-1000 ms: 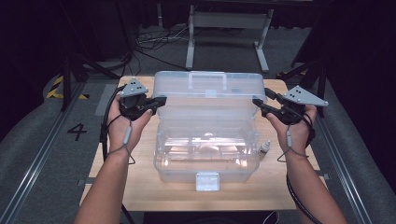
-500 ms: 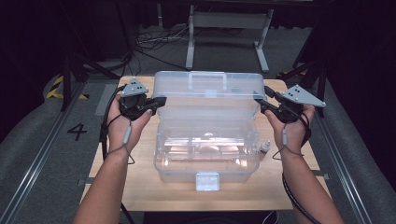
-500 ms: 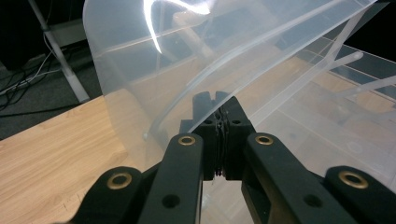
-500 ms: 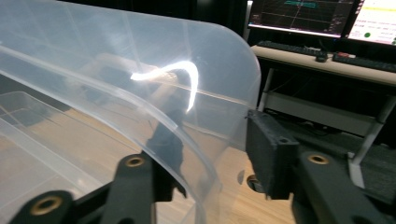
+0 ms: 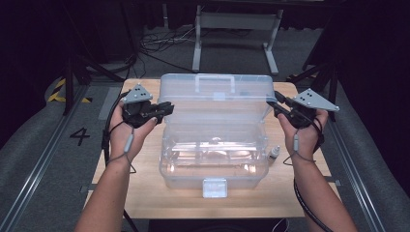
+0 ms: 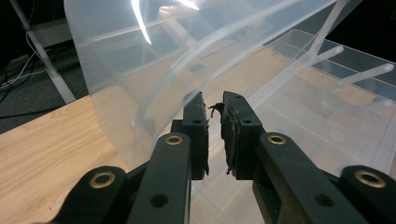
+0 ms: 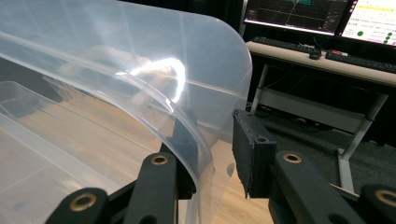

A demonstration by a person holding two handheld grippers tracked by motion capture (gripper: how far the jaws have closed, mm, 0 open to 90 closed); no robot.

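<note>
We have the clear plastic box mid-table, long axis running left-right across the high view, latch facing the person. Its lid stands raised at the far side, tilted back, handle on top.

Left gripper sits at the lid's left edge. Its jaws have just been opening: in the left gripper view there is a narrow gap, with the lid's edge just ahead of the fingers, not pinched as far as we can tell.

Right gripper sits at the lid's right edge. Its jaws have just been closing: in the right gripper view the lid's curved rim runs between them, against the left finger, and the right pad stands off it with a visible gap.

A small bottle stands on the table just right of the box.
</note>
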